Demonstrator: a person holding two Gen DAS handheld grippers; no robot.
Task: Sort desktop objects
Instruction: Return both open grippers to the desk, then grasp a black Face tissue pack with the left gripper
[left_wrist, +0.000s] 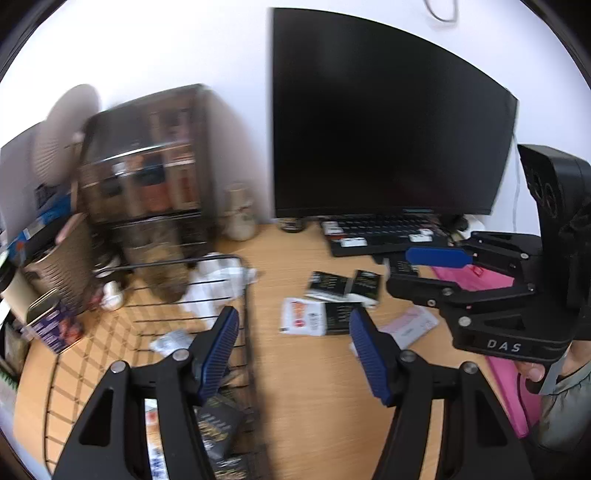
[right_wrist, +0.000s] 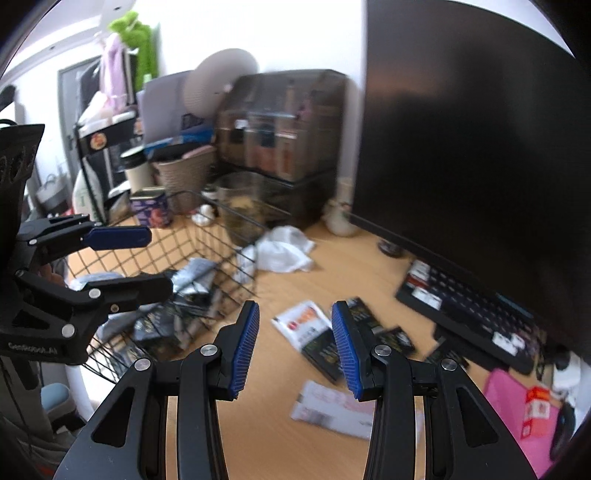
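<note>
Both grippers hang over the desk (left_wrist: 317, 387) with nothing between their pads. The left gripper (left_wrist: 293, 325) stands wide apart, right by the basket (left_wrist: 155, 317) rim at the desk's left edge. The right gripper (right_wrist: 294, 321) gapes narrower, above the packets (right_wrist: 325, 332) scattered mid-desk, in front of the keyboard (right_wrist: 469, 306). More packets lie inside the basket. A white cloth (right_wrist: 282, 251) sits crumpled at the basket's far corner, and a pink folder (right_wrist: 517, 413) lies toward the right edge.
</note>
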